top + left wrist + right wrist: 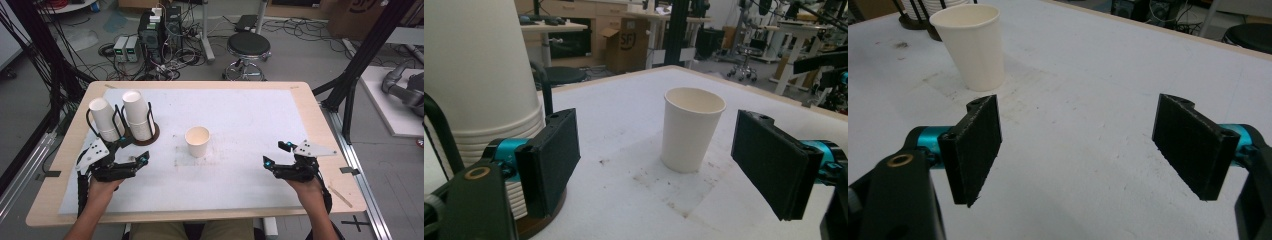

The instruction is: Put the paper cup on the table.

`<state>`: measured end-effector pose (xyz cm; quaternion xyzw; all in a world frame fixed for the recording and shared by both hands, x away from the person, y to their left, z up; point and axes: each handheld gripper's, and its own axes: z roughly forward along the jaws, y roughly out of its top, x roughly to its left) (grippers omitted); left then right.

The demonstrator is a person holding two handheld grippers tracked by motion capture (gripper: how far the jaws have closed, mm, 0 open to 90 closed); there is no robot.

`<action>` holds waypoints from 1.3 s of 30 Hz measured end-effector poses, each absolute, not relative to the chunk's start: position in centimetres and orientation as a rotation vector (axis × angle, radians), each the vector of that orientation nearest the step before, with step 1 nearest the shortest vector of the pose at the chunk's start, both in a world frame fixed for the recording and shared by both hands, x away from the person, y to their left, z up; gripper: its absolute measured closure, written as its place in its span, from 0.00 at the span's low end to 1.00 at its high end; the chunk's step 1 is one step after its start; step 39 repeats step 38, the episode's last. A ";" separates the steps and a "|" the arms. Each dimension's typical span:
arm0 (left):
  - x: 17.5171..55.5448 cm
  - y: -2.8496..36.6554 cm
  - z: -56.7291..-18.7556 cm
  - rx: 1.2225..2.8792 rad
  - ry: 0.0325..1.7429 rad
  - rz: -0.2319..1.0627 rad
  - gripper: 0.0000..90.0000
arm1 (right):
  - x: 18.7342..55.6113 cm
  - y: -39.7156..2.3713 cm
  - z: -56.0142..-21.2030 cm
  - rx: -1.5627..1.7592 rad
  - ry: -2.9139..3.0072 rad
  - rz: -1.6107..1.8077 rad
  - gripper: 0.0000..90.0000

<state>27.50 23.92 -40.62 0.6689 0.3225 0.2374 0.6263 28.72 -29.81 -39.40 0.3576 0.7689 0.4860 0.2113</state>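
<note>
A single paper cup stands upright near the middle of the white-covered desk, touching neither tool. The left hand-held gripper sits just beside the cup stacks in their wire holder, its jaws spread wide and empty. It seems to clear the nearest stack, though that is hard to judge. The right hand-held gripper rests well apart, wide open with nothing between its jaws.

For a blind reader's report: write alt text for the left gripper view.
A single white paper cup stands upright on the white-covered table, seen between the left gripper's two open black jaws, which touch nothing. At the left edge, a tall stack of upside-down paper cups sits in a dark wire holder; a workshop lies beyond.
</note>
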 end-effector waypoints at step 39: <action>27.1 24.7 -40.8 1.510 0.748 0.569 0.22 | 28.6 -29.2 -39.3 0.984 2.134 1.346 0.23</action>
